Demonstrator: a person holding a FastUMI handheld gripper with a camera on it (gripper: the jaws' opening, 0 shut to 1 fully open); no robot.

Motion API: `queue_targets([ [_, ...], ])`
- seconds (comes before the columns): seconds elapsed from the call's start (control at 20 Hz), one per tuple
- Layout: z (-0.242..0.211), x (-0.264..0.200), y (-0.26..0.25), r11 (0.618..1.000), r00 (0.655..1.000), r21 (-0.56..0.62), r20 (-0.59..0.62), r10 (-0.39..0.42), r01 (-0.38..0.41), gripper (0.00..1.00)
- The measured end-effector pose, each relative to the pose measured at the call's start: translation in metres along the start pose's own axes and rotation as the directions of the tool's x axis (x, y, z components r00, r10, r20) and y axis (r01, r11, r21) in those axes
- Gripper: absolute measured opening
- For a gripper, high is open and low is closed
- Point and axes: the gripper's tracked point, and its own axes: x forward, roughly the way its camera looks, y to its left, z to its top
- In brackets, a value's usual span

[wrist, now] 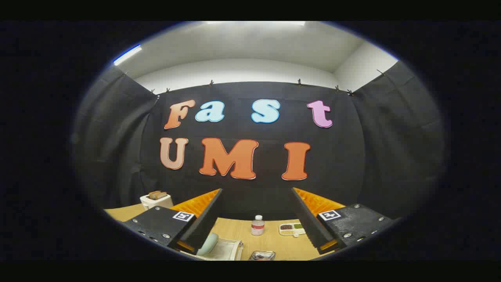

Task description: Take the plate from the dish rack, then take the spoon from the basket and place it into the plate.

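- Under my claw (256, 219), the wooden desk (274, 244) runs back to the black cloth wall.
- My claw hangs above the desk, fingers wide apart, gripping nothing.
- The dish rack (225, 250) sits just below my left finger, with the pale plate (209, 243) upright in it, partly hidden by that finger.
- A toaster (156, 200) stands far left.
- A sectioned tray (291, 229) lies beyond the fingers.
- A small bottle (257, 225) stands between the fingers, further back.
- A small metal dish (262, 255) lies nearest, beside the rack.

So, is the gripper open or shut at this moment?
Open. The gripper has its two fingers spread wide apart with nothing held; the wooden table and a small bottle show in the gap between them.
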Motion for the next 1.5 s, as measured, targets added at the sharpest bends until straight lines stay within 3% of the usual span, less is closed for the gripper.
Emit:
queue_targets([
  [0.75,0.007,-0.009,0.025,0.995,0.995,-0.027,-0.04,0.092,-0.093,0.99],
  [1.05,-0.004,-0.002,0.03,0.994,0.987,0.011,-0.118,0.113,-0.112,0.99],
  [1.3,-0.026,0.008,0.051,0.985,0.955,0.015,-0.24,0.173,-0.175,0.99],
  [1.5,-0.054,0.018,0.075,0.97,0.9,0.083,-0.36,0.244,-0.229,0.99],
])
